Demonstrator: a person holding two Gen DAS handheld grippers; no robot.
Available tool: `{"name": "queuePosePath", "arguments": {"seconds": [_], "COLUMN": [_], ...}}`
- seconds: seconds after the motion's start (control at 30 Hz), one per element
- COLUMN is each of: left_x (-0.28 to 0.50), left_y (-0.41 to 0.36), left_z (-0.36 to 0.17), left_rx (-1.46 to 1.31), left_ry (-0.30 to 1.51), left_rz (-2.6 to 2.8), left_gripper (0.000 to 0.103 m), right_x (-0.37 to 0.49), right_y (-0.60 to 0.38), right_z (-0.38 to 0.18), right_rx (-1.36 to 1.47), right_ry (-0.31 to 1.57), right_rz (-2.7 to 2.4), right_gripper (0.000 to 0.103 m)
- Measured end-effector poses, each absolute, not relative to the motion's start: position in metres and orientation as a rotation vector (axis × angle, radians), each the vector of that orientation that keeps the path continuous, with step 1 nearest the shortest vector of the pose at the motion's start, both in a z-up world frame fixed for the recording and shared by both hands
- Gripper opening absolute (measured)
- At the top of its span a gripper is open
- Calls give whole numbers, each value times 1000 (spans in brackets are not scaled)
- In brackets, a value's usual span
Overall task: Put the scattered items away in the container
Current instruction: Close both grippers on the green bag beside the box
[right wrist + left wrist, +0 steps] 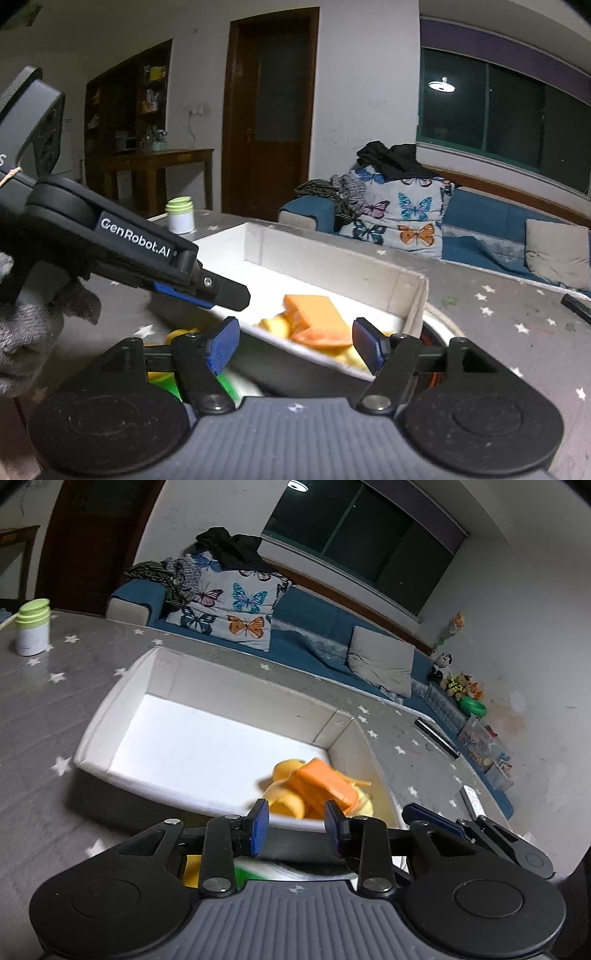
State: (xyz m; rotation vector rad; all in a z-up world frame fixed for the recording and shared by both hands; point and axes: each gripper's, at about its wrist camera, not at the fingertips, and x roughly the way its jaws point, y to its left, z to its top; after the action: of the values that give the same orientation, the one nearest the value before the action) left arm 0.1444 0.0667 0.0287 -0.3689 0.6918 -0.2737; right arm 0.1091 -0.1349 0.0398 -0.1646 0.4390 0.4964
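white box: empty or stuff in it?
Not empty. The white box holds orange and yellow toys in its near corner; the rest of the floor is bare.

Box [236,716] far half bare, open above (toys [314,786] crowd near corner); walls ring it.

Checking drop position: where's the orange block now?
In both wrist views the orange block sits in the white box's near right corner, atop yellow pieces, just beyond the left gripper.
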Motion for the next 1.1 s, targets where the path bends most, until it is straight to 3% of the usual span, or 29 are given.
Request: {"name": "queuePosePath", "arguments": {"seconds": [0.3, 1.1], "left_x": [119, 115], "left_y": [79, 78], "left_z": [8, -16], "left_rx": [-378, -396], "left_ry": [753, 835], "left_rz": [-248, -258], "left_gripper": [35, 35], "right_x": [82, 75], "right_y": [-117, -96], "right_z": [17, -11], "right_rx": [-176, -218], "right_ry": [516, 599], "right_rz": [559, 604], "right_gripper": [81, 83]}}
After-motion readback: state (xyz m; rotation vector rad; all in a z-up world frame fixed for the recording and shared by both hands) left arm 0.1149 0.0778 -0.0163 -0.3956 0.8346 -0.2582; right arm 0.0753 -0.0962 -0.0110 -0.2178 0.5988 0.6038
